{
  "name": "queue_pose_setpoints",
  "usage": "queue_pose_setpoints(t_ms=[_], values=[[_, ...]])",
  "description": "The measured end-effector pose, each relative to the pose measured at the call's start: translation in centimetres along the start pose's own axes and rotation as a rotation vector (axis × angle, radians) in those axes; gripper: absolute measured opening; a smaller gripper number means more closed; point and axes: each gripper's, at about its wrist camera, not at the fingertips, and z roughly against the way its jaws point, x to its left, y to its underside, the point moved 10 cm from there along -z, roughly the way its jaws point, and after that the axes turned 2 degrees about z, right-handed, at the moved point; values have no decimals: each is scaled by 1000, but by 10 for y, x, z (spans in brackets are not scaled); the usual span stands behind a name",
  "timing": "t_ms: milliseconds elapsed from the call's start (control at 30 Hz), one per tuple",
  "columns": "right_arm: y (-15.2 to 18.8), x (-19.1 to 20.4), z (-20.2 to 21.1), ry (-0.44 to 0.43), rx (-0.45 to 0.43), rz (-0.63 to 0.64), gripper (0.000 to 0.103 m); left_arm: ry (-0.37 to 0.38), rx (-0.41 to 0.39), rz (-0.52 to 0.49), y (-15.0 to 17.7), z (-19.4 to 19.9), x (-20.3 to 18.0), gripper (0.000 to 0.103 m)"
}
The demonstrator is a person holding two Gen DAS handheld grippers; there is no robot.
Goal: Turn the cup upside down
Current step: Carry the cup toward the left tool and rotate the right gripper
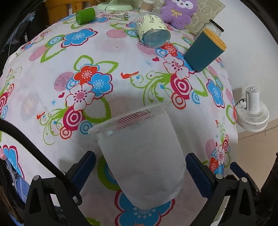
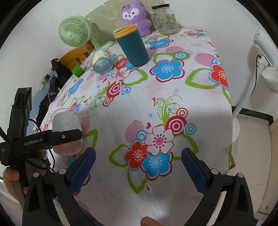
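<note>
A frosted translucent plastic cup [image 1: 142,156] stands between the blue pads of my left gripper [image 1: 140,171], rim up and tilted in the view. The pads sit apart from its sides, with small gaps on both sides, so the jaws are open around it. In the right wrist view the same cup [image 2: 66,125] shows at the left table edge behind the left gripper's black body [image 2: 52,137]. My right gripper [image 2: 138,166] is open and empty above the floral tablecloth [image 2: 173,90].
A teal cup with a yellow rim [image 2: 133,47] stands upright at the back. A clear printed cup [image 2: 101,60] lies on its side. A green cup [image 1: 85,16], purple plush [image 2: 134,17], glass jar [image 2: 166,19], green fan [image 2: 75,31] and white fan [image 1: 252,113] surround the table.
</note>
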Motion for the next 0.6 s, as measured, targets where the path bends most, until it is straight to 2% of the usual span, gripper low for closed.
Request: queue_pose_setpoints(t_ms=[167,333,600], values=[[-1,1,0,-4,-4,-4,100,14,0,1,4,5,0,91],[0,2,-2,-11,-7,-20,100,18,-4,-27,7,8,0,74],[5,-1,-2,-12,-11,-41,100,16,-35,-69,6,19,5,70]])
